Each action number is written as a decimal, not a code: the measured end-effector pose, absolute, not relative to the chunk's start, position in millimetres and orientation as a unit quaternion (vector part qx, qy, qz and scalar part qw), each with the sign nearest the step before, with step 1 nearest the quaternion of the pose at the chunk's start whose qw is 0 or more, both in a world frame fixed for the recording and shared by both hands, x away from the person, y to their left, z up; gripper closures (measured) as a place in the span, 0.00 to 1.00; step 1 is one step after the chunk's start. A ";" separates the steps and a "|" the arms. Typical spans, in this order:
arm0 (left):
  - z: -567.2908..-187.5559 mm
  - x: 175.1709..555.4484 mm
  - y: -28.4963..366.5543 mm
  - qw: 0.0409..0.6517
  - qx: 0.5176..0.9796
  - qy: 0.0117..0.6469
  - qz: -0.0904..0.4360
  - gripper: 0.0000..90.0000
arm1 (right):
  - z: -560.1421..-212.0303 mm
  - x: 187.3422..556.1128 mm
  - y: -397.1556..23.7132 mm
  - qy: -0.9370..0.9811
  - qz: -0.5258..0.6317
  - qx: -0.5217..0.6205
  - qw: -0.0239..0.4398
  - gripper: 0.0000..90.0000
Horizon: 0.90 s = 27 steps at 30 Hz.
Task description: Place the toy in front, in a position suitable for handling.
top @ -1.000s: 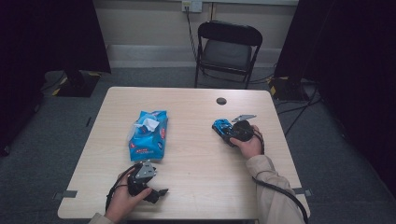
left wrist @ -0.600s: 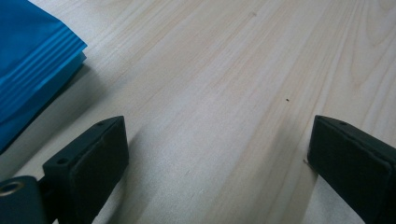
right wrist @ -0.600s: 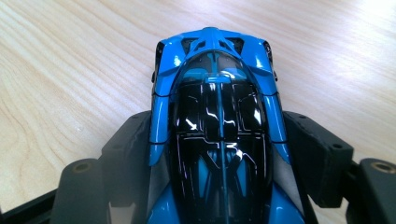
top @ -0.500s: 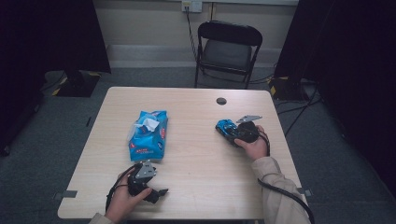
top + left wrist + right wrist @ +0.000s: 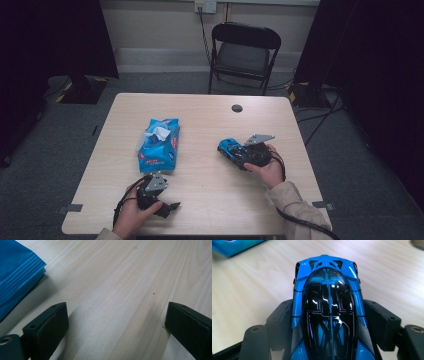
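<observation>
A blue and black toy car (image 5: 328,290) sits between the jaws of my right gripper (image 5: 329,322), whose pads (image 5: 283,320) press on its two sides. In the high view the toy car (image 5: 227,146) is right of the table's middle, nose pointing left, in my right gripper (image 5: 236,152). My left gripper (image 5: 169,206) rests near the table's front edge, just below a blue wipes pack (image 5: 159,145). In the left gripper view my left gripper (image 5: 116,315) stands wide open over bare wood, with a corner of the wipes pack (image 5: 17,275) at upper left.
The wooden table (image 5: 210,200) has a small dark round disc (image 5: 237,108) near its far edge. A black folding chair (image 5: 243,52) stands behind the table. Cables trail from both grippers over the front edge.
My right gripper has carried the toy car a short way toward the near edge and slightly left. The left gripper and the wipes pack have stayed where they were.
</observation>
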<state>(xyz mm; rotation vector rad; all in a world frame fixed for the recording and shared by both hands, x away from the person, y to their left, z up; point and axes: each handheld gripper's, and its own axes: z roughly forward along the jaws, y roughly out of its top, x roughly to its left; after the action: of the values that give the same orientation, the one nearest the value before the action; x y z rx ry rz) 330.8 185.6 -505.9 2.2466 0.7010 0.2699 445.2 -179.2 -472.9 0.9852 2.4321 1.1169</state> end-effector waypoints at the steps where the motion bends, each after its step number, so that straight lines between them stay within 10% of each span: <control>1: -506.2 330.6 185.2 0.379 0.877 0.277 0.105 0.05 | -472.9 445.2 -179.2 0.844 0.388 0.342 0.144 0.31; 27: -506.1 330.8 185.1 0.377 0.878 0.274 0.104 0.04 | -498.7 406.4 -165.1 0.858 0.380 0.319 0.131 0.31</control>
<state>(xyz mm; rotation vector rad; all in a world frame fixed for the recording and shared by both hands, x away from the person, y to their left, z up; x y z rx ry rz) 330.8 185.1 -506.1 2.2462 0.7006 0.2664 406.4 -165.1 -498.7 0.9256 2.4922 1.1049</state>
